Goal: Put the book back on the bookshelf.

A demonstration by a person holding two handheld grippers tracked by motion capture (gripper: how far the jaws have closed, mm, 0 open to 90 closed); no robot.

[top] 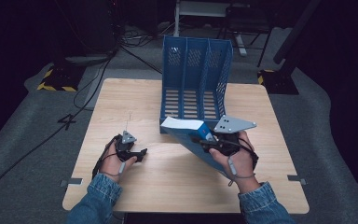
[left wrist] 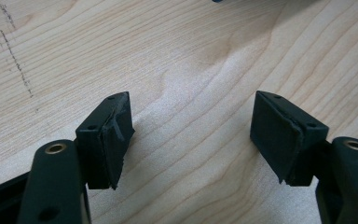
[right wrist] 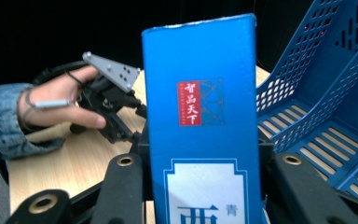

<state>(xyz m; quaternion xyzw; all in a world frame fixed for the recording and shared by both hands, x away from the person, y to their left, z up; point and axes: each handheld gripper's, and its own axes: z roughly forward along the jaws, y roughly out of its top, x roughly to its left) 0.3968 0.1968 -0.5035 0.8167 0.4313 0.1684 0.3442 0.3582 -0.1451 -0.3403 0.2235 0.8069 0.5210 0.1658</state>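
- The bench (top: 168, 186) is pale wood, with a blue three-slot rack (top: 196, 79) standing at its far middle, open side toward the person
- The book (top: 189, 135), blue with a white page edge, hangs tilted above the bench just in front of the rack's near lip, not yet in any slot; in the right gripper view its spine (right wrist: 200, 116) stands upright between the jaws, the rack (right wrist: 326, 107) just beside it
- Step in hand, as I judge it: carrying the book to the rack for filing; lift is done, insertion is not
- Next move calls for squaring the book to stand upright, lining it with one slot and sliding it in between the dividers without catching the front lip
- The right hand (top: 235, 158) is raised off the bench, palm over its gripper, wrist angled toward the rack
- The right gripper (top: 209, 142) is clamped on the book
- The left hand (top: 114, 161) sits low at the bench's left, well apart from the book
- The left gripper (top: 137, 154) is empty, its jaws spread wide over bare wood, pads (left wrist: 114, 135) touching nothing
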